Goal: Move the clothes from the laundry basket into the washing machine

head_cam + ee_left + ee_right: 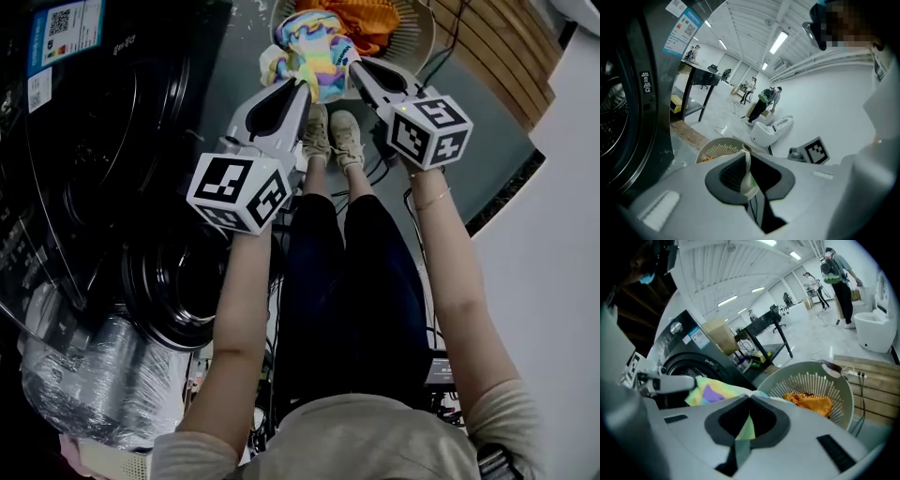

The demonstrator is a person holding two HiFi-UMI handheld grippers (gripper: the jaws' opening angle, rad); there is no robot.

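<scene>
Beside the QR-labelled washing machine, left gripper and right gripper clamp rainbow garment

Two tongs, one basket, one washer — two garments, perhaps more.

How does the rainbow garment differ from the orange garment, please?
The rainbow garment is patterned in many pastel colours; the orange garment is one plain colour. The rainbow garment is held up, pinched by both the left gripper and the right gripper; the orange garment lies loose in the basket, touched by neither. Both are crumpled cloth.
</scene>
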